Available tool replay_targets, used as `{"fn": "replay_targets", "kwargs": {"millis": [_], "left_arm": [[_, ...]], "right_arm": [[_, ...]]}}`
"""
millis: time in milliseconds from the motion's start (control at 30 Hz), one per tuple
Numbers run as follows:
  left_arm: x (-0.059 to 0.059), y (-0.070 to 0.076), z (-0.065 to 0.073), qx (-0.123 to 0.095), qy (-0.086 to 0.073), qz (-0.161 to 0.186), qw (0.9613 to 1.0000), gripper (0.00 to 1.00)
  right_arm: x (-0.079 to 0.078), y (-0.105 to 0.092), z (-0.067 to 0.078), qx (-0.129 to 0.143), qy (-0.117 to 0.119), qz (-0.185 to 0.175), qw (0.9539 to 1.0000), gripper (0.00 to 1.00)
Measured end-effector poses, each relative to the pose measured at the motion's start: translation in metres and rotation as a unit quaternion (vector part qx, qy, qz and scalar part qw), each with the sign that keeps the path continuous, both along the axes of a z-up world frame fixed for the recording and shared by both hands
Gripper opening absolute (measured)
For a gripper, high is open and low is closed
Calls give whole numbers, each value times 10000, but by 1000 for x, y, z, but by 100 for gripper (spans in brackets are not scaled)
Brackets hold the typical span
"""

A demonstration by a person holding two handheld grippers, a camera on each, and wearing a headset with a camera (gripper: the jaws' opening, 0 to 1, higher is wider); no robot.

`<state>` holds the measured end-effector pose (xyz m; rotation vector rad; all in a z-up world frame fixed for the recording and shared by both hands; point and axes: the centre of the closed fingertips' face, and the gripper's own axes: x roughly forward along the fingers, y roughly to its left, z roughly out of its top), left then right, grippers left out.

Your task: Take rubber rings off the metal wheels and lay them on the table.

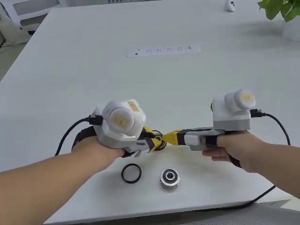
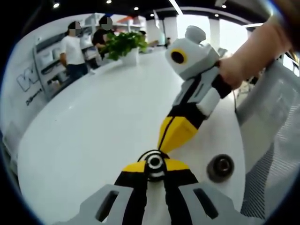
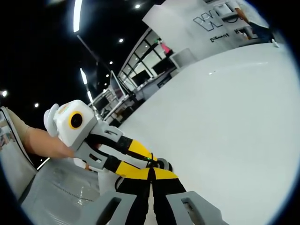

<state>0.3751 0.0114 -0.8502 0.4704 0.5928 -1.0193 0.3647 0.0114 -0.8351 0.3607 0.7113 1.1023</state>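
My left gripper is shut on a small metal wheel that wears a black rubber ring, held just above the white table. My right gripper comes in from the right, tip to tip with the left one. Its yellow jaws are pressed together at the ring's edge. In the right gripper view, the right gripper sits right against the wheel. A loose rubber ring lies flat near the front edge, with a bare metal wheel beside it on the right.
A white power strip lies mid-table, far behind the grippers. A potted plant stands at the back right corner. Black cables trail from both grippers toward the table's front edge. Two people stand in the distance.
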Motion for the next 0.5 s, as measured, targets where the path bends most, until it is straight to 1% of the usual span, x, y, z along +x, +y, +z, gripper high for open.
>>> {"fn": "replay_targets", "kwargs": {"millis": [100, 167, 200, 333, 400, 500], "left_arm": [[0, -1, 1, 40, 10, -31, 10000, 14], [0, -1, 2, 76, -37, -67, 9999, 15], [-2, -2, 3, 75, -31, -83, 9999, 15], [-6, -4, 7, -8, 10, -115, 9999, 17], [-8, -4, 10, -83, 24, -119, 9999, 18], [-10, -2, 16, -173, 3, -100, 9998, 20]], "right_arm": [[1, -1, -1, -30, -16, -23, 10000, 0], [1, -1, -1, -62, -29, -29, 10000, 0], [1, -2, -1, -89, -49, -21, 9999, 0], [2, -3, -1, -97, -61, -34, 9999, 0], [2, -4, 0, -102, -63, -42, 9999, 0], [2, -5, 1, -105, -79, -50, 9999, 0]]}}
